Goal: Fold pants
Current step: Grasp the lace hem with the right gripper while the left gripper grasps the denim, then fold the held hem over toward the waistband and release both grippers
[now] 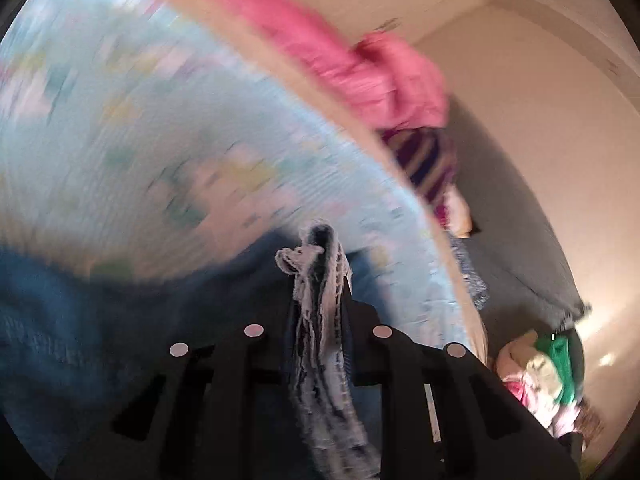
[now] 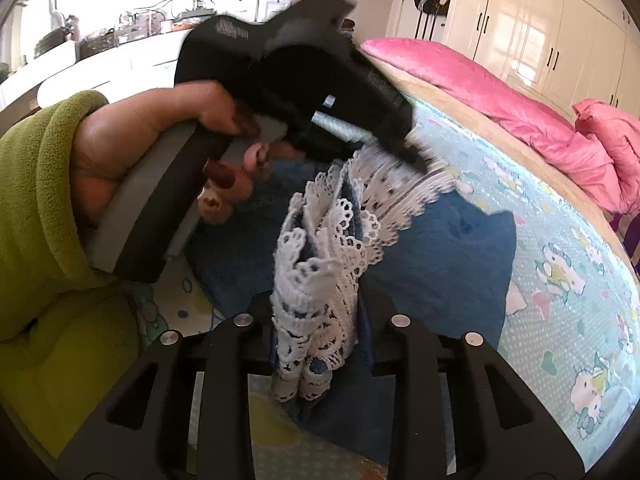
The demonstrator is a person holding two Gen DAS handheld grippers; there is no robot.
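Note:
Blue pants with a white lace hem lie on a bed sheet printed with cartoon figures. In the right wrist view my right gripper is shut on a bunched part of the lace hem. A hand in a green sleeve holds my left gripper, whose tip bites the same lace a little farther along. The blurred left wrist view has my left gripper shut on a strip of lace hem, with the blue pants spreading out to the left.
A pink blanket lies bunched along the bed's far side. White wardrobes stand behind it, and a cluttered desk at the back left. Beyond the bed edge I see striped cloth and a heap of clothes.

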